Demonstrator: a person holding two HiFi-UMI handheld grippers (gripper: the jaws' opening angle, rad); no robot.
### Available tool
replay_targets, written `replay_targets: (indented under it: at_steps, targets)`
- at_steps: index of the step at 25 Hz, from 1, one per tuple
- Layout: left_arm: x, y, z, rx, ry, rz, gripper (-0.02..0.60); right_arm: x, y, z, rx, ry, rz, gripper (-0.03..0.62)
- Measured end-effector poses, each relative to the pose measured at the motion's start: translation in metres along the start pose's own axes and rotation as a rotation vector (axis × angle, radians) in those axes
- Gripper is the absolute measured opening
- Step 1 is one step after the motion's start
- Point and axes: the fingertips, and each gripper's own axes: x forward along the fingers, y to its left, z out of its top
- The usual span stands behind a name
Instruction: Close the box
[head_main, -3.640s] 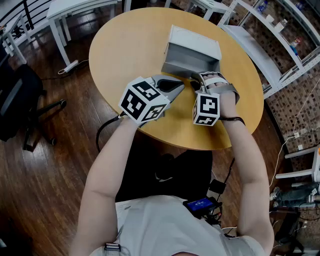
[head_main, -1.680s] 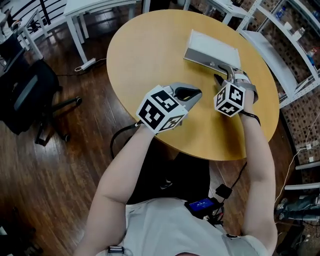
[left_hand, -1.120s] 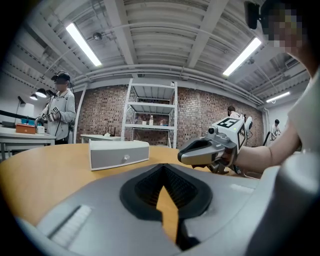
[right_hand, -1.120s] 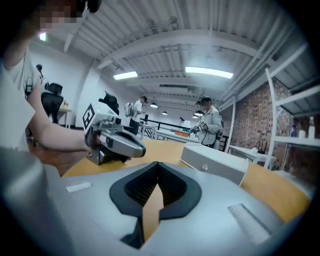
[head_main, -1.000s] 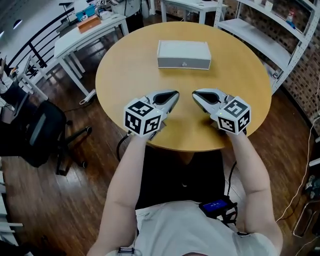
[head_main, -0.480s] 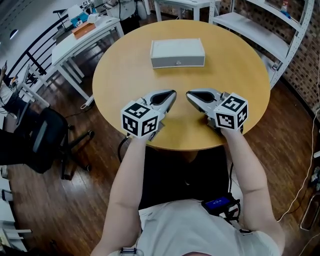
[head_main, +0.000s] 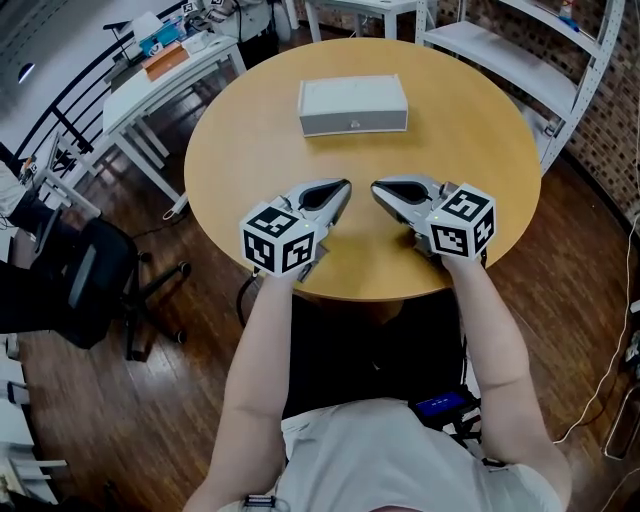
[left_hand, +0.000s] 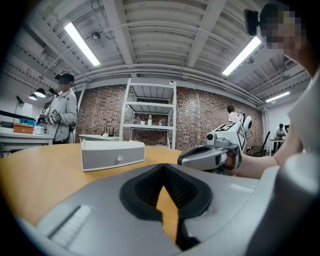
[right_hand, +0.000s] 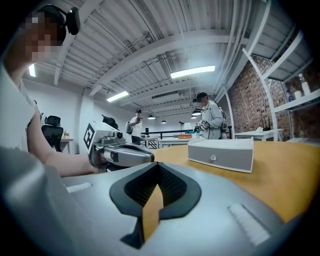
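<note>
The grey box (head_main: 353, 105) lies closed on the far half of the round wooden table (head_main: 240, 150), its lid flat and a small knob on its front face. It shows as the grey box (left_hand: 113, 153) in the left gripper view and as the grey box (right_hand: 221, 152) in the right gripper view. My left gripper (head_main: 345, 187) and right gripper (head_main: 376, 189) rest side by side near the table's front edge, well short of the box, tips pointing toward each other. Both are shut with nothing between the jaws.
White desks (head_main: 170, 60) stand to the left of the table and metal shelving (head_main: 520, 50) to the right. A black office chair (head_main: 70, 270) sits on the wood floor at the left. Other people (left_hand: 62, 110) stand in the background.
Earlier the right gripper was at the box with the lid raised; the lid came down. Both grippers drew back to the front edge and have barely moved in the last half second.
</note>
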Motion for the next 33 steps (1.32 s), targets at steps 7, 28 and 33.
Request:
replay_targets:
  at_steps: [7,28,33]
  targets:
    - [0.032,-0.03,-0.022,0.007,0.011,-0.017,0.001,-0.043,-0.006,-0.018,0.014,0.011,-0.017,0.002]
    - [0.033,-0.01,-0.033,0.022,0.033,0.006,0.001,-0.025,-0.013,-0.019,-0.002,-0.01,-0.014,0.002]
    - [-0.012,0.034,-0.031,0.061,0.04,0.059,0.0,0.031,-0.001,-0.007,-0.017,-0.059,0.025,0.002]
